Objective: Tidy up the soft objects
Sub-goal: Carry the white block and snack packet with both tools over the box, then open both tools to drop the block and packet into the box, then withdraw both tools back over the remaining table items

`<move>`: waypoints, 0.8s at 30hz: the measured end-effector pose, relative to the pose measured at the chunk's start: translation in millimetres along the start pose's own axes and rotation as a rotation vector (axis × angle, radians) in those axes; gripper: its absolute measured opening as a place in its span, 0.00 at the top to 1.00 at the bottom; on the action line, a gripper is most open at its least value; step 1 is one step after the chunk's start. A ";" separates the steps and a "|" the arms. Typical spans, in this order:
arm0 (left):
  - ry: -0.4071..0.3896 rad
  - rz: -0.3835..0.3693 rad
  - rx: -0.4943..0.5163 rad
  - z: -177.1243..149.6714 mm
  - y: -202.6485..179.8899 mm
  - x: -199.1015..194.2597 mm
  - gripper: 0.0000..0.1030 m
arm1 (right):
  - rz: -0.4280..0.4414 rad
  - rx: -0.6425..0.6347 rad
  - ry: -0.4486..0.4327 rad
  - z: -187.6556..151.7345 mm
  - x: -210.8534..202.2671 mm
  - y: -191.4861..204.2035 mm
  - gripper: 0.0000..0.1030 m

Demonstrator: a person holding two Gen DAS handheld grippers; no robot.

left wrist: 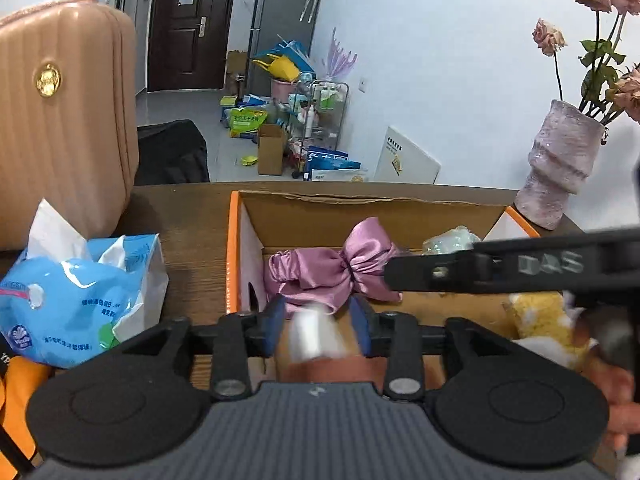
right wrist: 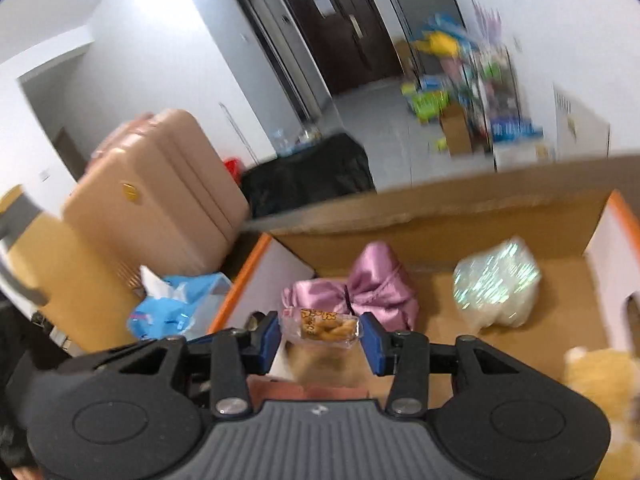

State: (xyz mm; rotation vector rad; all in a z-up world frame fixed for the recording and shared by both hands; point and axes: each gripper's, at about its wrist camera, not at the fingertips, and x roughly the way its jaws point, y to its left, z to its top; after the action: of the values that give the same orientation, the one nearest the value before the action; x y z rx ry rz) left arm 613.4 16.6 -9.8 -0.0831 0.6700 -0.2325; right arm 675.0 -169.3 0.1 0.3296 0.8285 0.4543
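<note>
Currently delivering items into the cardboard box (right wrist: 440, 216).
My right gripper (right wrist: 320, 338) brackets a snack packet (right wrist: 322, 326), grip uncertain; my left gripper (left wrist: 318, 326) stands apart around a blurred white item (left wrist: 316, 336). Satin bundle (right wrist: 360, 284) at twelve o'clock; release next.

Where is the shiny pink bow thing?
The pink satin bundle lies inside the cardboard box, toward its left side in both views, with the sparkly clear bag to its right.

Raised letters reading "DAS" are showing on the black gripper arm (left wrist: 552, 264) crossing from the right; print on the blue tissue pack (left wrist: 76, 300) is staying too blurred to read.
</note>
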 end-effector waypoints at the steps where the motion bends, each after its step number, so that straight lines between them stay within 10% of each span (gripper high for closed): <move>1: -0.011 -0.003 -0.003 -1.7 3.9 -0.8 0.56 | 0.002 0.007 0.011 0.7 6.6 -1.2 0.54; 11: -0.082 0.022 0.030 1.3 13.5 -44.3 0.48 | -0.051 -0.053 -0.039 -6.3 -19.6 16.2 0.44; 24: -0.270 0.119 0.031 6.1 -1.3 -208.9 0.31 | -0.259 -0.277 -0.295 -49.1 -232.6 29.0 0.24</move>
State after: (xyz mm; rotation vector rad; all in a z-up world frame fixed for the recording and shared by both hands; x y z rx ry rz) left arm 458.4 65.5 121.6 -0.0436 0.4008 -0.1140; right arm 492.9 -257.4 128.1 0.0286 0.5024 0.2643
